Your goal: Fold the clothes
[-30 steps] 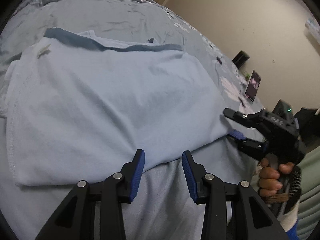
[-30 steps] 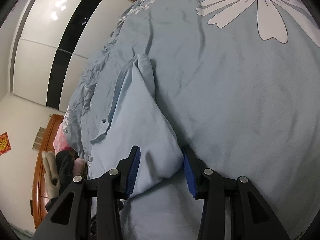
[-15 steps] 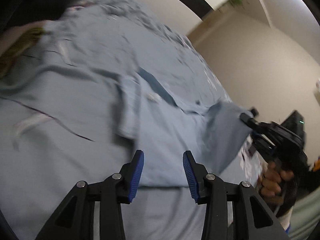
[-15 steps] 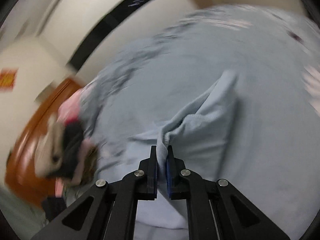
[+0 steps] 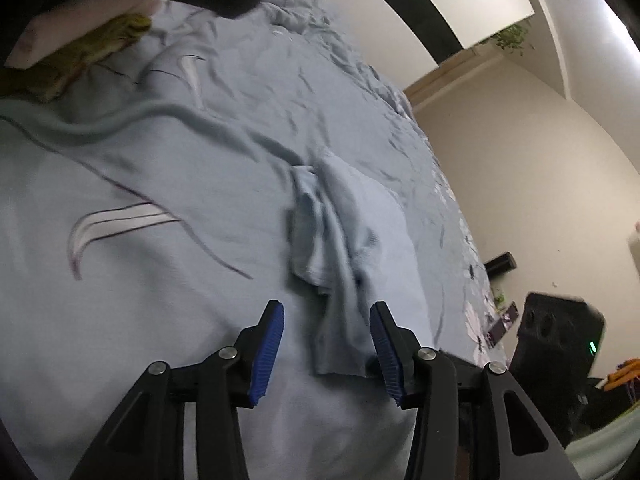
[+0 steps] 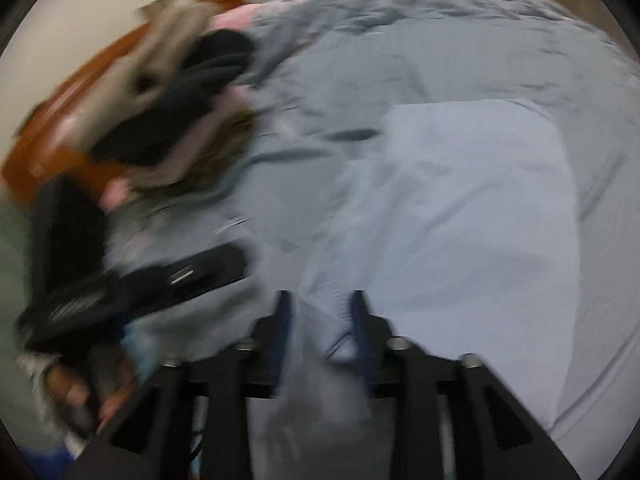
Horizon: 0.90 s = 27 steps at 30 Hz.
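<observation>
A light-blue garment (image 5: 352, 232) lies folded on the bed. Its near corner reaches in between the blue pads of my left gripper (image 5: 326, 344), whose jaws are opening without pressing it. The blurred right wrist view shows the same garment (image 6: 460, 220) as a pale rectangle. A fold of its near edge sits between the fingers of my right gripper (image 6: 320, 320), whose jaws are also opening, with gaps at both pads. The right gripper's black body (image 5: 560, 340) shows at the lower right of the left wrist view.
The grey-blue bedsheet (image 5: 160, 160) with white leaf prints is wrinkled all over. A pile of black, pink and beige clothes (image 6: 180, 92) lies by the wooden headboard (image 6: 60, 128), with an olive garment (image 5: 92, 48) at its edge. A hand (image 6: 80, 396) grips the left tool.
The right gripper shut on the garment's edge, carried it across and has now loosened. The wide, flat garment is now folded narrower. Both views have swung toward the clothes pile.
</observation>
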### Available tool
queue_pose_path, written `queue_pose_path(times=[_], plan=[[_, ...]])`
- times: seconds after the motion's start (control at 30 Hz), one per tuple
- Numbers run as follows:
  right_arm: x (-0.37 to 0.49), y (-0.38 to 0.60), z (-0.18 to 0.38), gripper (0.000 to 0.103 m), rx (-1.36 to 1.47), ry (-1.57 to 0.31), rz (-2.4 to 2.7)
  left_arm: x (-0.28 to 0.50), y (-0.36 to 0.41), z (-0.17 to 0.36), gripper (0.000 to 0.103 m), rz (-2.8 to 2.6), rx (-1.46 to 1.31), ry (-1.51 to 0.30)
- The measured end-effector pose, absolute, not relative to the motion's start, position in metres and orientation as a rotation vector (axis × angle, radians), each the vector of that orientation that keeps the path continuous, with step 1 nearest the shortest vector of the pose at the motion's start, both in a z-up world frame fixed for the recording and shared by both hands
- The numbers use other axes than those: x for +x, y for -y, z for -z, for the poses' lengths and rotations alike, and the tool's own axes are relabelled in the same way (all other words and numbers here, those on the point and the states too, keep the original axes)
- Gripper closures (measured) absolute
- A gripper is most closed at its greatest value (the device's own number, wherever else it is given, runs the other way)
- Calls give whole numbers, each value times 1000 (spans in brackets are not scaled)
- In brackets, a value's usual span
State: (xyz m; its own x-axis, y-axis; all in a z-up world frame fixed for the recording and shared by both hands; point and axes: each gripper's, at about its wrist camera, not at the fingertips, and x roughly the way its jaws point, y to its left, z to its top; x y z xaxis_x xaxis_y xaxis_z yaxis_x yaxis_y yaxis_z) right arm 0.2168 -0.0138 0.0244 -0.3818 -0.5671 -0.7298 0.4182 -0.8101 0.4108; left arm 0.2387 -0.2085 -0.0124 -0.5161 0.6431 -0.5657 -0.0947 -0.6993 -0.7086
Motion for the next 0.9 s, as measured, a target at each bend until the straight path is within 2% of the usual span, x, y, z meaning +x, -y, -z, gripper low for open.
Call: queue_pose_path(times=[0.1,0.27,0.37,0.73,0.8,0.83,0.9], plan=[[232,-15,-33,61,1185,250,2267,238,189,8,50,-2238,-1197,785],[237,-110,-19,60,1240,582,2481,230,158,15,49,-2323,-1276,609],[238,-129,-3,60,1292,686,2480,229,151,25,48,-2469,-1404,430],[231,-122,40,57,1323,989,2227,238,205,1,48,-2481,-1269,674],[232,-122,43,73,1314,1028,2219,237,208,2,48,-2452,-1259,716],[231,-123,44,91,1304,1049,2209,236,209,2,48,-2438,-1257,729],[228,-130,41,94,1280,1084,2181,233,207,4,48,-2411,-1257,741]])
